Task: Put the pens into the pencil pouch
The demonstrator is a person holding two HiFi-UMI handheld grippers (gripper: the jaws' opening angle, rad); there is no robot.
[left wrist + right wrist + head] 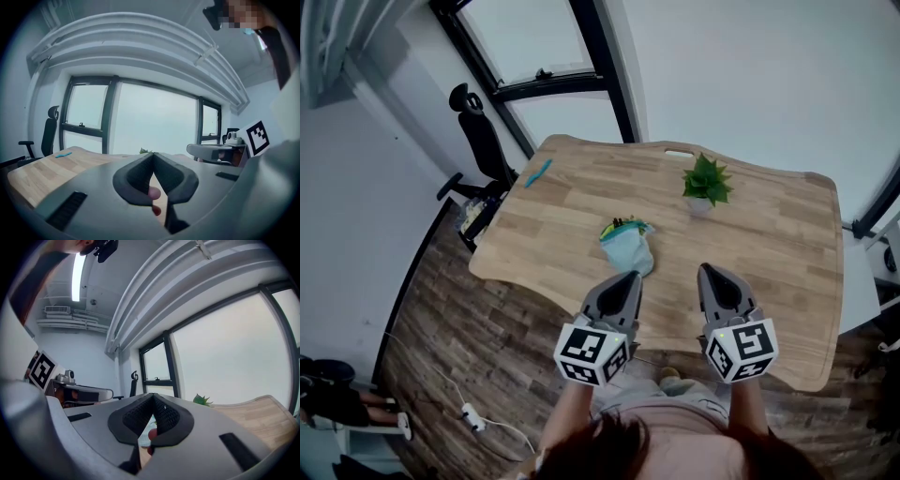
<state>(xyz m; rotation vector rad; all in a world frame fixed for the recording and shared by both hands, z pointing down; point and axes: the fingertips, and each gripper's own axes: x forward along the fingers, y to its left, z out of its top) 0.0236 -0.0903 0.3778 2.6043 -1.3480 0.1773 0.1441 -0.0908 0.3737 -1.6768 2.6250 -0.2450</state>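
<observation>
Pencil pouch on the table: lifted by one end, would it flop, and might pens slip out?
Probably floppy: the pencil pouch looks like soft, rumpled fabric. Pens seem to poke from its open far end, so tilting that end down could spill them.

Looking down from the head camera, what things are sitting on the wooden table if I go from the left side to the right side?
blue pen → pencil pouch, with pens poking out of its top → potted plant
</observation>
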